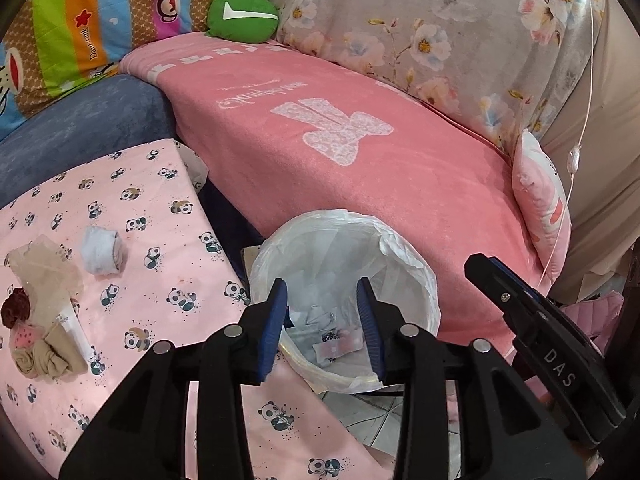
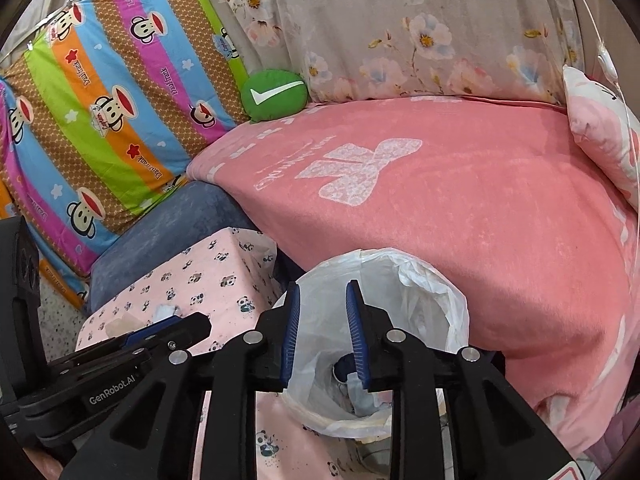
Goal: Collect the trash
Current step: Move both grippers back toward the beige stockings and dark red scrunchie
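A small bin lined with a white plastic bag (image 1: pixel 404 256) stands on the floor by the pink sofa; wrappers and scraps (image 1: pixel 336 346) lie at its bottom. It also shows in the right wrist view (image 2: pixel 424 304). My left gripper (image 1: pixel 323 330) is open and empty, above the bin's mouth. My right gripper (image 2: pixel 322 332) is open and empty, also over the bin, and appears in the left view (image 1: pixel 532 316). On the panda-print table (image 1: pixel 160 248) lie a crumpled white tissue (image 1: pixel 101 250), a clear crumpled wrapper (image 1: pixel 44 272) and a heap of brown and red scraps (image 1: pixel 40 344).
A pink blanket (image 1: pixel 360 152) covers the sofa seat behind the bin. A green round cushion (image 1: pixel 242 16), a striped cartoon pillow (image 2: pixel 100 120), a floral cover (image 2: pixel 420 28) and a small pink pillow (image 1: pixel 544 200) lie around it. Tiled floor (image 1: pixel 372 420) shows below.
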The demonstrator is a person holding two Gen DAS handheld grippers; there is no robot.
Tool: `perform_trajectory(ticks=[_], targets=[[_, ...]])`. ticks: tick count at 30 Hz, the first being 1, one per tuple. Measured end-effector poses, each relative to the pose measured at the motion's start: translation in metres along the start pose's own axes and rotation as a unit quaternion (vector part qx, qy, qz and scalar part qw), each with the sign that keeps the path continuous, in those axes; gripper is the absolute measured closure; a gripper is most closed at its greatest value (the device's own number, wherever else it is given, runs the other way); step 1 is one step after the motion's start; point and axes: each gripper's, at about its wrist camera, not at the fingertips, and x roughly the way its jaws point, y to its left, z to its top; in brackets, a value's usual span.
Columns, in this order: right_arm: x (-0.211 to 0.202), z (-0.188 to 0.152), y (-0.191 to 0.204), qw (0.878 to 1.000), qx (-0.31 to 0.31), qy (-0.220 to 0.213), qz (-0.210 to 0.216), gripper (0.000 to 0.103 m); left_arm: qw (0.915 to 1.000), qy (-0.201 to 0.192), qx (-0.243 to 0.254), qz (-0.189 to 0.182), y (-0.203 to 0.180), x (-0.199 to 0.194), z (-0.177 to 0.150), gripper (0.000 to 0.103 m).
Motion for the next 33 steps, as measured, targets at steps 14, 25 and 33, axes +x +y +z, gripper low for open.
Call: perform_trajectory(ticks=[14,25,33], targets=[[0.001,-0.011,0.029,1.000,-0.022,0.009,0.007,0.066,0.9989,-0.011,-0.039,0.022,0.038,-0.018,-0.013,0.054],[0.007,-0.027,0.070,0.998,-0.054,0.026,0.026,0.065,0.9942,-0.021,-0.091,0.054,0.093,-0.038,-0.030,0.050],[0.014,-0.041,0.107,0.995,-0.082,0.040,0.040,0.060,0.9873,-0.032,-0.136,0.077,0.139,-0.054,-0.045,0.042]])
